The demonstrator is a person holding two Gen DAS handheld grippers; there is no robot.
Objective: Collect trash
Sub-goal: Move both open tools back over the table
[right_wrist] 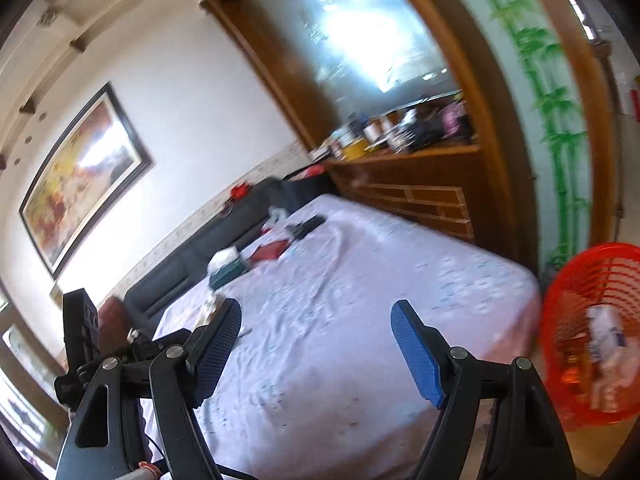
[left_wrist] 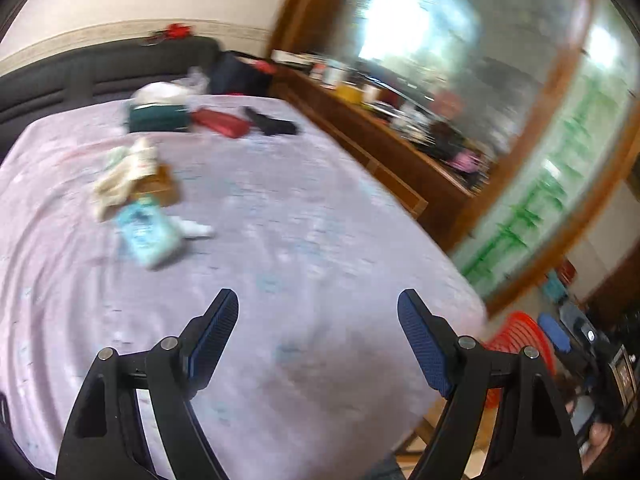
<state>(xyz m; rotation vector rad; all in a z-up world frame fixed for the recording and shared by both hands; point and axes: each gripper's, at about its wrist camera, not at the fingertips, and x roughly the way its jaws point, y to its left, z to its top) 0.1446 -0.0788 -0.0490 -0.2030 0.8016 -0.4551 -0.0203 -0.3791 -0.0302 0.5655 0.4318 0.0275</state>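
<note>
Left wrist view: left gripper [left_wrist: 318, 304] held above the near part of a bed [left_wrist: 304, 232] spread with a pale lilac sheet, jaws spread wide, blue-padded fingers [left_wrist: 218, 336] well apart, nothing between them. Toward the left side of the bed, a loose heap of trash: a crumpled cream wrapper [left_wrist: 124, 172] lying over a brown cardboard piece [left_wrist: 162, 186], a light blue packet [left_wrist: 147, 232] just in front of these, a small white scrap [left_wrist: 196, 230] touching the packet's right side. Nearer the head of the bed, a dark green tissue box [left_wrist: 158, 118] with white tissue on top, a red pouch [left_wrist: 220, 122] just to its right, a black object [left_wrist: 274, 124] beyond that, too blurred to name. Dark headboard [left_wrist: 80, 76] along the far edge. Wooden cabinet [left_wrist: 380, 152] beside the bed's right edge, its top crowded with small items, too blurred to tell apart. Past the near right corner of the bed, part of a red basket [left_wrist: 520, 336] on the floor, partly hidden behind the right finger.

Right wrist view: right gripper [right_wrist: 316, 316] over the foot of the bed [right_wrist: 360, 300], jaws likewise wide apart and holding nothing. Red basket [right_wrist: 592, 280] off the bed's right corner, white and orange trash lying inside. Tissue box [right_wrist: 226, 270] and red pouch [right_wrist: 272, 250] near the head of the bed. Framed painting [right_wrist: 84, 176] on the wall above the headboard. Left gripper's black body [right_wrist: 82, 344] at lower left.
</note>
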